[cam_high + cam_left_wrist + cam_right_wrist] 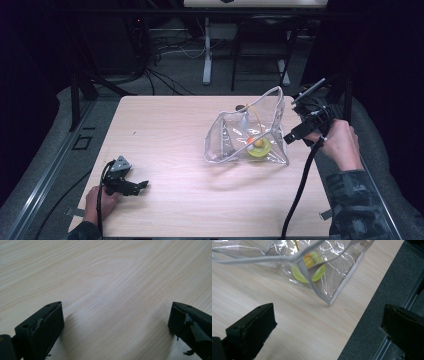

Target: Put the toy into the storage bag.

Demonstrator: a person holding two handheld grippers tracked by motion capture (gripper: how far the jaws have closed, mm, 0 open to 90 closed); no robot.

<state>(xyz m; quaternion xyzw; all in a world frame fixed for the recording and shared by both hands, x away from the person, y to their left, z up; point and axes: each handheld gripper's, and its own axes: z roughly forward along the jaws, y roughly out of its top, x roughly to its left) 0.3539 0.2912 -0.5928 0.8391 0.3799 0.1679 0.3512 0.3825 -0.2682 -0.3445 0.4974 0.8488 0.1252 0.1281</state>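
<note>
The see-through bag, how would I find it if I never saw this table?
Look at the pale wooden table, then its right half near the right tongs. There stands the clear plastic bag with grey edging, open at the top; unlike anything else there, you see a yellow-green round thing inside it.

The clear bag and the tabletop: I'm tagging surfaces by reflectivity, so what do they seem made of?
The clear bag looks like glossy transparent plastic film, judging by its creases and glints, with pale edge binding, possibly fabric. The tabletop looks like matte light wood or wood-look laminate: grain lines show.

Clear plastic bag [250, 132], upright, open, yellow-green disc [259, 147] inside
</note>
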